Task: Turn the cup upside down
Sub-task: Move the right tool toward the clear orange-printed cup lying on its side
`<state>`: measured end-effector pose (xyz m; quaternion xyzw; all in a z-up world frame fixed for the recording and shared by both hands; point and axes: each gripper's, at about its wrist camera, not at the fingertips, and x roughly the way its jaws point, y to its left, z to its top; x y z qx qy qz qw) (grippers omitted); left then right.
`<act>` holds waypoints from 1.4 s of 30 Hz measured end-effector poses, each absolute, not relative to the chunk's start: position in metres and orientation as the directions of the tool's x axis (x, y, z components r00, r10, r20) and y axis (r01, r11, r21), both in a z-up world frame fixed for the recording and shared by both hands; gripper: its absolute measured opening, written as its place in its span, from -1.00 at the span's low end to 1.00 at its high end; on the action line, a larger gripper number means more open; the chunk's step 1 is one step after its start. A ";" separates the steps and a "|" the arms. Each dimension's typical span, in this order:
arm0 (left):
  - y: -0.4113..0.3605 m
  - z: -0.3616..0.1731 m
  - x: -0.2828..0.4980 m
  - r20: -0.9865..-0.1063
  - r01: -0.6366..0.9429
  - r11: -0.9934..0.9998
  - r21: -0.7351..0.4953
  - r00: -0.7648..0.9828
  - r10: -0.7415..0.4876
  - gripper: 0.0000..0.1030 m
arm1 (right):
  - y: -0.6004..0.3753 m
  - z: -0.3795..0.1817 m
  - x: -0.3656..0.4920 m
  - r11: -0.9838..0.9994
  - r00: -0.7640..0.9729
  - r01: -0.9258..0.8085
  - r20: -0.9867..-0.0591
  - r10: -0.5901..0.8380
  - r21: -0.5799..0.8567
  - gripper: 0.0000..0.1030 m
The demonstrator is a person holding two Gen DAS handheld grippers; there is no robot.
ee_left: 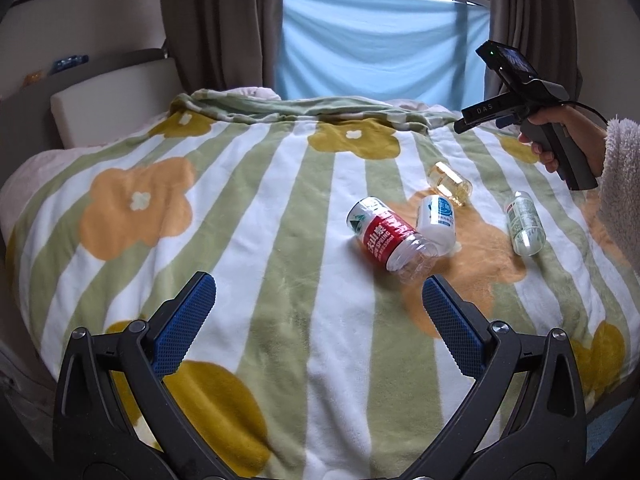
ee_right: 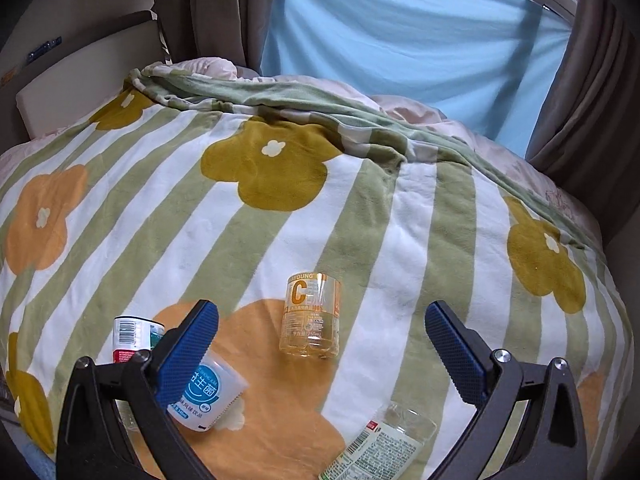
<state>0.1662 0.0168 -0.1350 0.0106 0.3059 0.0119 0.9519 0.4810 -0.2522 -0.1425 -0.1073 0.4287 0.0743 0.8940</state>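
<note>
Striped floral blanket (ee_left: 248,240), curtained window (ee_left: 376,36)

Right gripper (ee_left: 478,114) body: "DAS". Red-label bottle (ee_left: 390,238): "SPRING". Amber cup (ee_right: 310,316): "YOUNG", big "C", "100%", "250ml". White cup (ee_right: 208,396): Chinese characters, "340ml".

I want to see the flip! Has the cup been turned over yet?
Not yet. Four cut-bottle cups lie tipped on the blanket; the yellow cup sits ahead of the right hand-held gripper. Both that and the left hand-held gripper are open and empty. Grabbing and flipping remain.
</note>
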 end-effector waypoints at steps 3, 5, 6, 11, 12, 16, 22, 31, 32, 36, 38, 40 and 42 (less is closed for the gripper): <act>0.020 -0.143 0.170 -0.592 -0.030 0.999 0.031 0.805 0.042 0.99 | -0.254 -0.172 0.521 0.971 0.508 -0.226 -0.860 0.048 -0.080 0.99; 0.023 -0.147 0.173 -0.601 -0.036 0.999 0.034 0.798 0.050 0.99 | -0.256 -0.194 0.540 0.975 0.436 -0.214 -0.899 0.044 -0.056 0.89; 0.024 -0.150 0.174 -0.606 -0.039 0.999 0.036 0.794 0.053 0.99 | -0.259 -0.211 0.552 0.978 0.391 -0.205 -0.919 0.042 -0.042 0.82; 0.028 -0.157 0.180 -0.619 -0.051 0.998 0.048 0.782 0.070 0.99 | -0.265 -0.236 0.567 0.986 0.362 -0.163 -0.932 0.022 -0.040 0.68; 0.028 -0.158 0.180 -0.618 -0.053 0.997 0.052 0.783 0.074 0.99 | -0.265 -0.241 0.568 0.986 0.348 -0.165 -0.937 0.035 -0.025 0.58; 0.030 -0.157 0.180 -0.620 -0.060 0.997 0.056 0.780 0.081 0.99 | -0.263 -0.254 0.570 0.984 0.311 -0.172 -0.946 0.094 0.041 0.30; 0.031 -0.154 0.177 -0.618 -0.061 0.997 0.055 0.782 0.082 0.99 | -0.254 -0.256 0.568 0.981 0.307 -0.186 -0.946 0.104 0.048 0.06; 0.038 -0.132 0.158 -0.589 -0.063 0.996 0.060 0.804 0.087 0.99 | -0.252 -0.209 0.538 0.982 0.367 -0.180 -0.922 0.124 0.061 0.05; 0.039 -0.128 0.154 -0.583 -0.064 0.996 0.055 0.808 0.084 0.99 | -0.251 -0.200 0.530 0.981 0.374 -0.184 -0.918 0.128 0.062 0.05; 0.042 -0.112 0.134 -0.553 -0.066 0.997 0.040 0.829 0.077 0.99 | -0.243 -0.168 0.490 0.979 0.396 -0.195 -0.908 0.136 0.062 0.05; 0.044 -0.107 0.126 -0.548 -0.066 0.997 0.026 0.834 0.070 0.99 | -0.236 -0.155 0.466 0.974 0.400 -0.212 -0.902 0.159 0.078 0.05; 0.045 -0.103 0.117 -0.545 -0.064 0.998 0.015 0.836 0.061 0.99 | -0.228 -0.144 0.437 0.967 0.407 -0.240 -0.896 0.178 0.083 0.05; 0.045 -0.100 0.110 -0.543 -0.060 0.998 0.007 0.838 0.054 0.99 | -0.218 -0.135 0.408 0.956 0.411 -0.283 -0.892 0.190 0.073 0.05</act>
